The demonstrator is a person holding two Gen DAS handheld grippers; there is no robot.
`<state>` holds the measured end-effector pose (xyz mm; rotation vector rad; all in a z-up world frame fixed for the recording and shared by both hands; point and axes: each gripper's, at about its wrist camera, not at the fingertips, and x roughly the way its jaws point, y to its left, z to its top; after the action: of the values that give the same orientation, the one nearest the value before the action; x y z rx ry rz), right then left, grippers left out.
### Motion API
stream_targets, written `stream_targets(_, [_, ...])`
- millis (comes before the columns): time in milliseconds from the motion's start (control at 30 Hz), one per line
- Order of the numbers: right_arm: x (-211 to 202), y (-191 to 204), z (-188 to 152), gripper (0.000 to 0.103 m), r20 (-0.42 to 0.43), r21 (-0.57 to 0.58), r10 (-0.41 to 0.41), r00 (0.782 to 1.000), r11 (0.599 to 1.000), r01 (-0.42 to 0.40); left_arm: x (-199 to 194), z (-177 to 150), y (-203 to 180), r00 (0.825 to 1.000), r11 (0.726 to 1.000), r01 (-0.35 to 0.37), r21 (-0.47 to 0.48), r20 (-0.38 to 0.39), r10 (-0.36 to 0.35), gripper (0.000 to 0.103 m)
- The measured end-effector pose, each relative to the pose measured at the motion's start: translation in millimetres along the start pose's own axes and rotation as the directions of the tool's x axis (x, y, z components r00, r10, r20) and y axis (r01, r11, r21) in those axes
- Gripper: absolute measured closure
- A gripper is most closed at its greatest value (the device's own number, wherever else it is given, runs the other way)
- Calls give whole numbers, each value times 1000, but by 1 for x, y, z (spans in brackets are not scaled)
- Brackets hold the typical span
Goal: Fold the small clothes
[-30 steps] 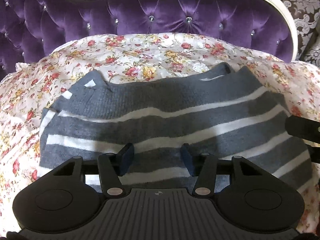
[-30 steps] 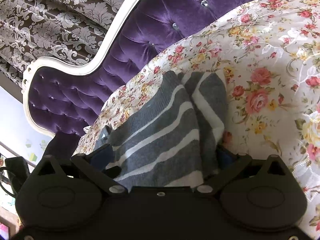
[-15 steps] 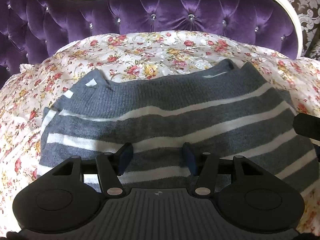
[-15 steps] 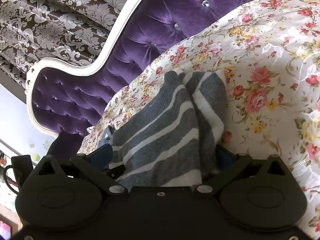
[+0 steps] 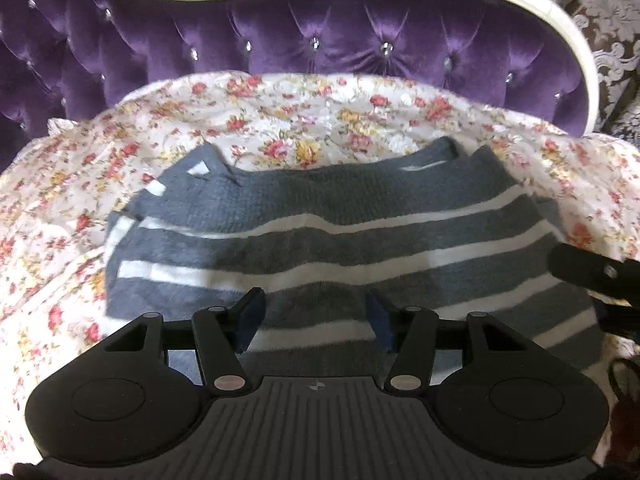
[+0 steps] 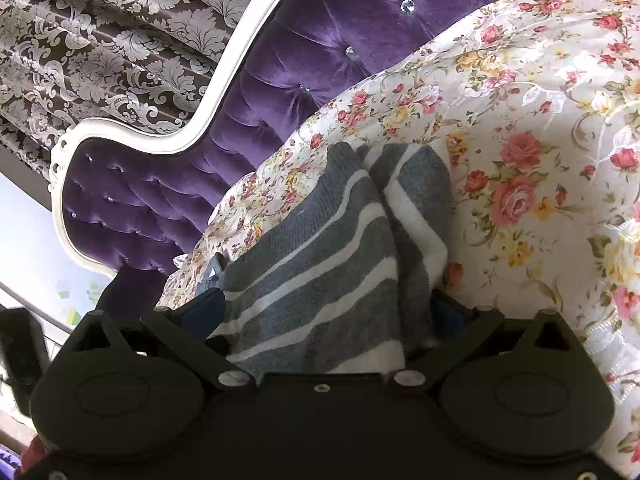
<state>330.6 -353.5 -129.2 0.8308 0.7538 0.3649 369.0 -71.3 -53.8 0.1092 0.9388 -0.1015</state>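
Observation:
A small grey sweater with white stripes (image 5: 328,236) lies spread on a floral bedspread (image 5: 280,116), its sleeves folded in. My left gripper (image 5: 316,320) is open, its blue-padded fingers (image 5: 250,314) low over the sweater's near hem. The sweater also shows in the right wrist view (image 6: 320,264). My right gripper (image 6: 324,312) is open at the sweater's right side, with the knit lying between its wide-spread fingers (image 6: 206,312). Part of the right gripper shows at the right edge of the left wrist view (image 5: 592,272).
A purple tufted headboard (image 5: 340,36) with a white frame (image 6: 132,136) rises behind the bedspread. Damask-patterned wallpaper (image 6: 100,40) is beyond it. The bedspread (image 6: 540,140) extends on all sides of the sweater.
The left wrist view has pulled back and up slightly, showing more headboard. The right wrist view has shifted slightly. Both grippers stay open and the sweater has not moved.

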Motion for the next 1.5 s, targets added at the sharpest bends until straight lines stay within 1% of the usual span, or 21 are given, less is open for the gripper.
stream_targets(67, [0,0,0,1,-1,1,0,1000,1000,0,-4,-7,-2,1000,1000,-3,16,0,3,48])
stream_targets(133, [0,0,0,1,0,-4,-2,1000,1000,2,-1,-16,-4,1000,1000,-13,24,-19,14,46])
stream_targets(200, [0,0,0,1,2,-9,-4,1000,1000,4,6,-22,-3,999,1000,-21,22,-27,22,42])
stream_targets(233, [0,0,0,1,2,-10,-3,1000,1000,3,8,-24,-2,999,1000,-27,10,-19,27,38])
stream_targets(267, [0,0,0,1,3,-9,-3,1000,1000,3,9,-25,0,999,1000,-30,-2,-15,30,35])
stream_targets(400, [1,-1,0,0,6,-4,-1,1000,1000,1,11,-25,2,999,999,-34,-5,-14,34,30])
stream_targets(467, [1,-1,0,0,10,-1,0,1000,1000,0,11,-24,4,999,999,-43,0,-16,43,22])
stream_targets(500, [1,-1,-1,0,14,1,1,1000,1000,-1,11,-25,5,999,999,-49,-2,-15,49,20])
stream_targets(567, [1,-2,-1,0,21,5,4,1000,1000,-4,13,-26,8,998,998,-59,-19,-17,58,10])
stream_targets(633, [2,-2,-1,0,27,5,5,1000,1000,-5,14,-26,11,998,998,-59,-37,-18,59,7])
stream_targets(800, [5,1,-1,0,21,-19,1,1000,1000,-1,14,-27,14,999,998,-42,-49,-11,41,5])
stream_targets(1000, [5,1,0,0,22,-14,-4,1000,1000,4,13,-30,17,1000,996,-29,-79,4,29,4])
stream_targets(1033, [6,1,0,0,21,-14,-5,1000,1000,6,13,-31,18,1000,996,-20,-88,6,20,1])
stream_targets(1133, [6,1,1,0,21,-10,-9,1000,1000,9,16,-29,23,1000,994,9,-113,-4,-9,1])
stream_targets(1267, [6,-1,2,0,23,8,-6,1000,1000,6,16,-26,23,1000,995,15,-101,-25,-17,1])
stream_targets(1433, [6,-1,3,0,20,28,-11,1000,1000,11,8,-24,23,1000,996,13,-88,-19,-14,3])
stream_targets(1500, [6,-1,4,0,16,37,-16,1000,999,16,-2,-25,26,1000,997,16,-82,0,-16,8])
